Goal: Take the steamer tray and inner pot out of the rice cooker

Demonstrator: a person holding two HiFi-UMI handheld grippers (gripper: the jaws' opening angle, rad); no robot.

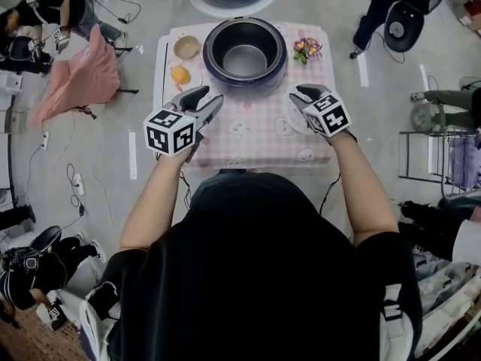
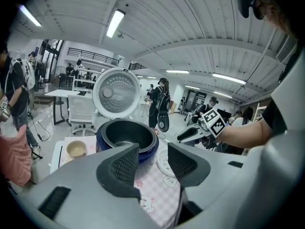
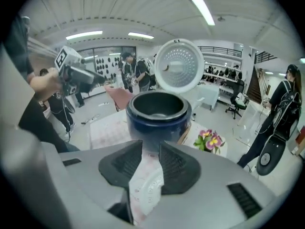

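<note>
Inner pot sits inside the open rice cooker on the tabletop. Left gripper view: left gripper fingers apart, empty, aimed at it. Right gripper view: right gripper fingers apart over the steamer tray, which I judge was set aside.

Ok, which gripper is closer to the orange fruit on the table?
Left. The left gripper hovers just toward the person from the orange fruit, on the same side of the rice cooker. The right gripper is across the cooker's front, on the opposite side.
</note>
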